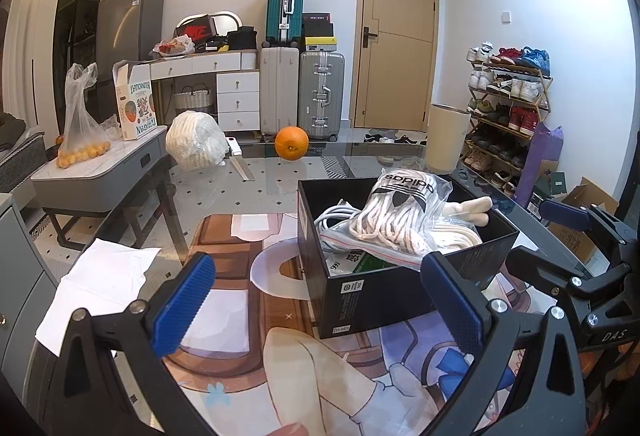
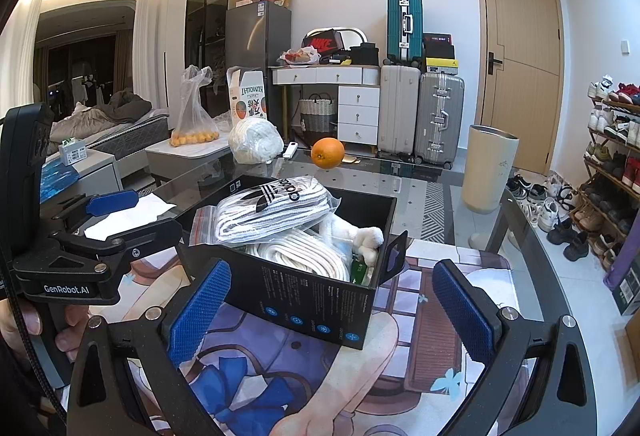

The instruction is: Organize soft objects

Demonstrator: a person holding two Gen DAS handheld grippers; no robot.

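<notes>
A black box (image 1: 360,284) (image 2: 304,300) stands on the printed mat on a glass table. In it lie a bagged white Adidas bundle (image 1: 400,212) (image 2: 264,208), coiled white cord (image 2: 300,252) and a white plush piece (image 1: 468,210) (image 2: 366,238). My left gripper (image 1: 320,300) is open and empty, low in front of the box's left corner. My right gripper (image 2: 336,308) is open and empty, just in front of the box's near wall. The right gripper also shows at the left wrist view's right edge (image 1: 592,256). The left gripper also shows at the right wrist view's left edge (image 2: 108,220).
An orange (image 1: 291,143) (image 2: 327,153), a white wrapped bundle (image 1: 196,146) (image 2: 256,140) and a cream cylinder bin (image 1: 446,138) (image 2: 488,168) stand further back. White paper (image 1: 96,280) lies on the left. A side table (image 1: 100,172) holds a fruit bag. A shoe rack (image 1: 508,108) stands on the right.
</notes>
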